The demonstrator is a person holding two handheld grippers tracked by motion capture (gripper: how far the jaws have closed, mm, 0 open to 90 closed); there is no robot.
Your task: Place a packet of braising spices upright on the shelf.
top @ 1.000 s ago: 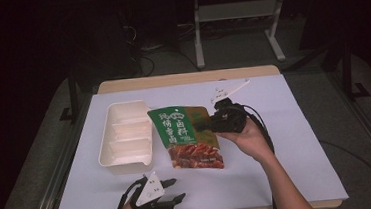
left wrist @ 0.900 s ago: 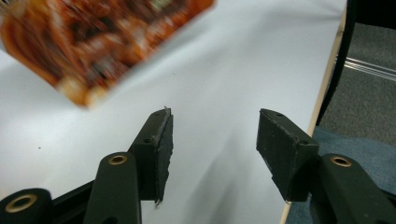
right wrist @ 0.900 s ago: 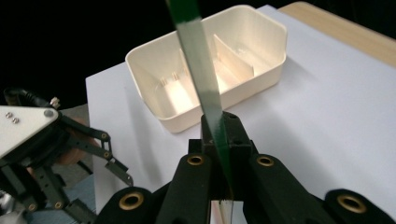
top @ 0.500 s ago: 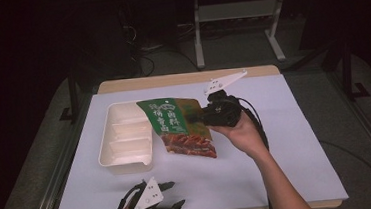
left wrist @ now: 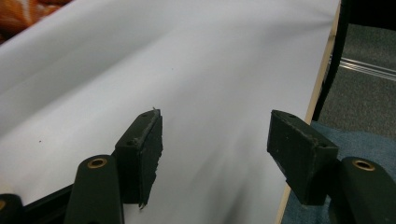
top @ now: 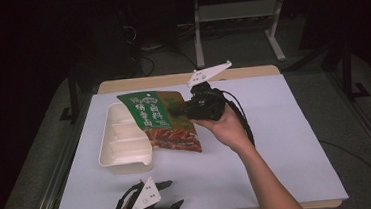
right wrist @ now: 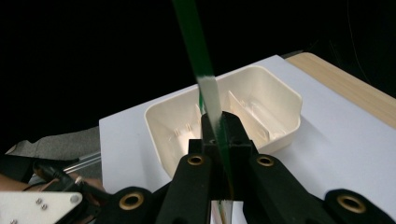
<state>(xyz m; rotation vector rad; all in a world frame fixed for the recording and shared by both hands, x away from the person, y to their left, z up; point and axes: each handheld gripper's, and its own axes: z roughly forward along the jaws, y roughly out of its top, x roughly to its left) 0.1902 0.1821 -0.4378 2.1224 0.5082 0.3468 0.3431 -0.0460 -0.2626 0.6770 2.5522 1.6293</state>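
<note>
Your right tongs (top: 190, 109) are clamped tight on the green food pouch (top: 162, 119), gripping it at its right edge. In the right gripper view the pads (right wrist: 212, 133) pinch the pouch edge-on, so it shows as a thin green-and-white strip (right wrist: 205, 74) rising between the jaws. The pouch is off the counter (top: 277, 142), tilted, its left part hanging over the right rim of the cream tray (top: 121, 144) and its red-printed lower end pointing down toward the counter. Can't tell whether the pouch's bottom corner touches the tray rim or sits just above it.

The tray w/ its dividers sits on the white sheet at the counter's left side; the right gripper view looks straight into it (right wrist: 261, 107) beyond the jaws.

Your left tongs (top: 168, 198) are at the near edge of the counter, well apart from pouch & tray. The jaws stand wide w/ nothing between them, and they have just been opening further. In the left gripper view the two pads (left wrist: 144, 149) frame bare white sheet, w/ the counter edge passing near the right-hand jaw; a bit of the pouch's orange print (left wrist: 21, 14) shows at the top left corner.
</note>
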